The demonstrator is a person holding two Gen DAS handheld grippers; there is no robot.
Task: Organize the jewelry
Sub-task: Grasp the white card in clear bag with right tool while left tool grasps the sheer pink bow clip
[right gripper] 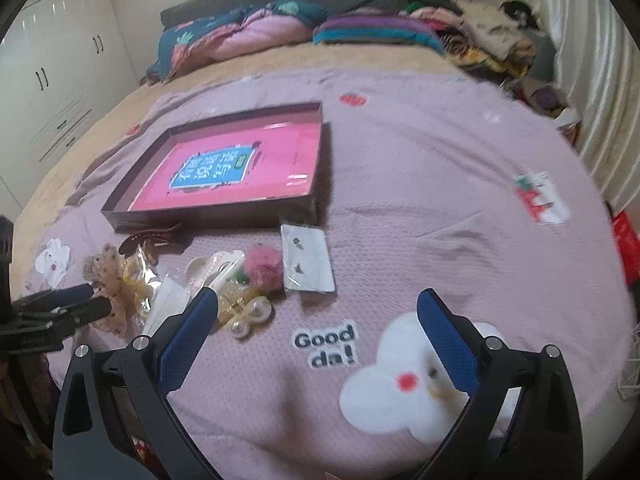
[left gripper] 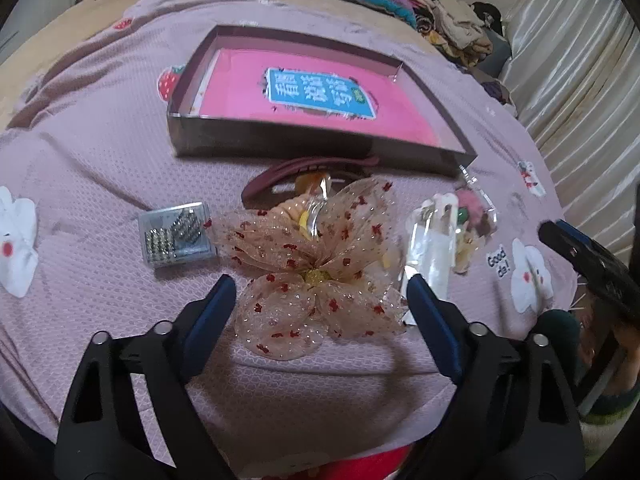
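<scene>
A shallow dark box [left gripper: 304,146] with a pink book inside lies on the pink bedspread; it also shows in the right wrist view [right gripper: 208,218]. In front of it lies a sheer beige bow [left gripper: 316,268] with red specks. My left gripper [left gripper: 320,292] is open, its blue fingers either side of the bow, not closed on it. Nearby are a clear case of studs [left gripper: 176,236], a maroon hair claw [left gripper: 296,174], clear packets [left gripper: 436,236], a pink pompom [right gripper: 262,266], pearl pieces [right gripper: 248,318] and an earring card [right gripper: 308,258]. My right gripper [right gripper: 316,308] is open and empty above the bedspread.
Folded quilts and clothes [right gripper: 360,32] are piled at the bed's far end. White curtains [left gripper: 580,80] hang on the right. White cupboards [right gripper: 52,80] stand on the left. The left gripper shows at the left edge of the right wrist view [right gripper: 86,300].
</scene>
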